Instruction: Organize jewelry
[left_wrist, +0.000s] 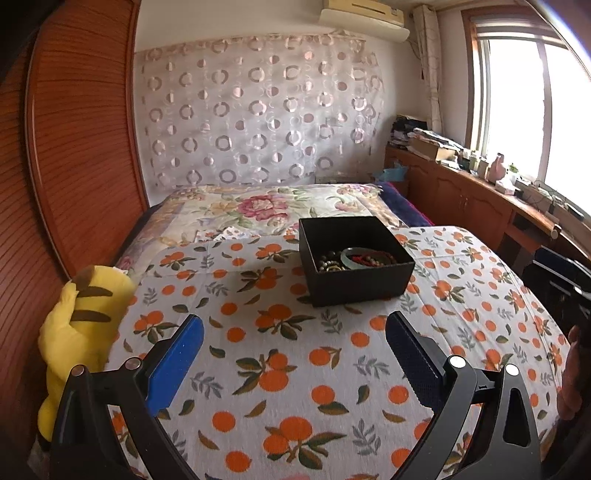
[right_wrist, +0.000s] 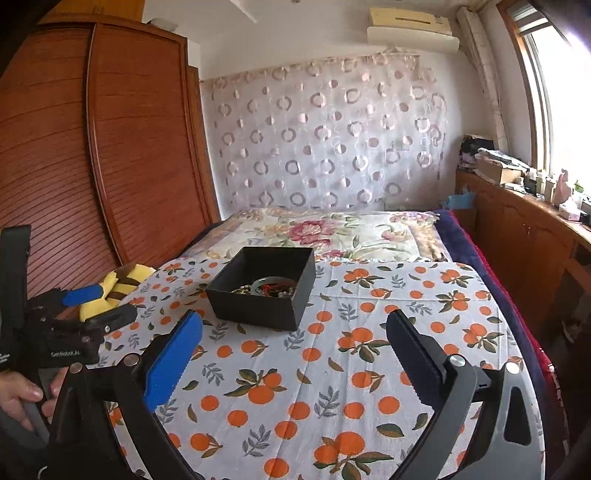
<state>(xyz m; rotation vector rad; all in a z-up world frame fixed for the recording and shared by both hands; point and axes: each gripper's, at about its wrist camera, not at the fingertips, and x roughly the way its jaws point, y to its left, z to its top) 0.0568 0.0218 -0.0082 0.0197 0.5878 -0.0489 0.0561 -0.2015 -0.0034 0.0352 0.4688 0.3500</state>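
My left gripper (left_wrist: 293, 326) stood with its jaws spread wide and nothing between them, its blue pads (left_wrist: 173, 363) hanging over the orange-print cloth (left_wrist: 295, 387). The black box (left_wrist: 354, 254) sat beyond the fingertips, a little toward the right finger, apart from both, with beaded bracelets (left_wrist: 330, 260) and a pale green bangle (left_wrist: 352, 256) heaped inside. My right gripper (right_wrist: 293, 325) was equally wide and empty; from it the box lay ahead of the left finger, clear of the tips. A yellow plush toy (left_wrist: 79, 332) slumped outside my left finger, at the cloth's edge.
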